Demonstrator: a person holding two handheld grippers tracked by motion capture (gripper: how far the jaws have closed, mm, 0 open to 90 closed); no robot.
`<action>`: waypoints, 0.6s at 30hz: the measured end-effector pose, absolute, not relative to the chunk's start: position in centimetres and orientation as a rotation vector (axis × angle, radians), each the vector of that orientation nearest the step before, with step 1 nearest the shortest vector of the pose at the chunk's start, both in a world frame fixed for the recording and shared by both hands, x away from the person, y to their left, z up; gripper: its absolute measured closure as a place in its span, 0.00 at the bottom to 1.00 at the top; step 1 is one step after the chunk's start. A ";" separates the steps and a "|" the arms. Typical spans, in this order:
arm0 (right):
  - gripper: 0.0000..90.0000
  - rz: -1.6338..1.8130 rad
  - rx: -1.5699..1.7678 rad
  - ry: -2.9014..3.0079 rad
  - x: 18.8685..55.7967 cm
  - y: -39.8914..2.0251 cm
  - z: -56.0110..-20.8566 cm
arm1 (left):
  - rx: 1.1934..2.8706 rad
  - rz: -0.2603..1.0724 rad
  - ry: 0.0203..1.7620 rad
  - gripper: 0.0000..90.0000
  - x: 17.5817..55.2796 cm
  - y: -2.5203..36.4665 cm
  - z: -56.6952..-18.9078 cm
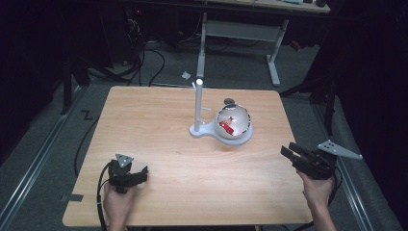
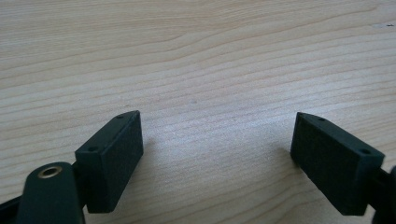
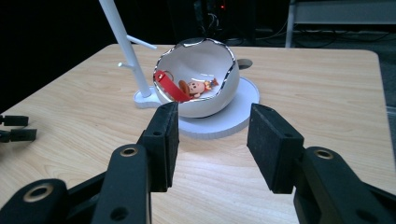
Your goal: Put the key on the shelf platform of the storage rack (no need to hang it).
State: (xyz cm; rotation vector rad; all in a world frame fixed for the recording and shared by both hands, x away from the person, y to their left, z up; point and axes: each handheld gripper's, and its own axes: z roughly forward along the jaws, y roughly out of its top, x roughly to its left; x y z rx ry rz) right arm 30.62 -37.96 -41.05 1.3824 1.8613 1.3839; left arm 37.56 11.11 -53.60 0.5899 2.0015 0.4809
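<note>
At the near left of the wooden table [image 1: 159,125], the left gripper [image 1: 143,174] is held low over the wood by the person's left hand [image 1: 115,199]. Its jaws stand wide apart with nothing between them; in the left gripper view there is bare wood grain in the gap, and the jaws seem to be very close to the surface, but I cannot tell if they touch it. A black cable [image 1: 100,192] goes from this gripper toward the near edge of the table.

Near the middle of the table, a little to the far right, stands a white stand [image 1: 198,103] with a thin upright pole and short side pegs. Its flat round base [image 3: 233,116] carries a white bowl [image 3: 205,88] shaped like a broken eggshell, with a jagged shiny rim. Inside the bowl lies a small cartoon figure [image 3: 198,87] and, touching it, a red strap [image 3: 170,86] with a metal ring.

At the near right edge of the table, the right gripper [image 1: 290,152] is held by the right hand [image 1: 317,190] and points toward the bowl. Its jaws are also spread apart and hold nothing. In the right gripper view the bowl is seen between the two jaws, but well apart from them.
</note>
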 end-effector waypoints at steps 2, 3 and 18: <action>0.60 1.392 1.392 1.857 30.6 -37.8 -41.4 | 0.590 0.480 2.002 0.19 37.6 11.1 -53.6; 0.60 1.395 1.394 1.859 30.6 -37.7 -41.6 | 0.589 0.480 2.002 0.19 37.6 11.1 -53.6; 0.59 1.327 1.384 1.898 31.1 -35.3 -44.0 | 0.590 0.481 2.002 0.19 37.6 11.1 -53.6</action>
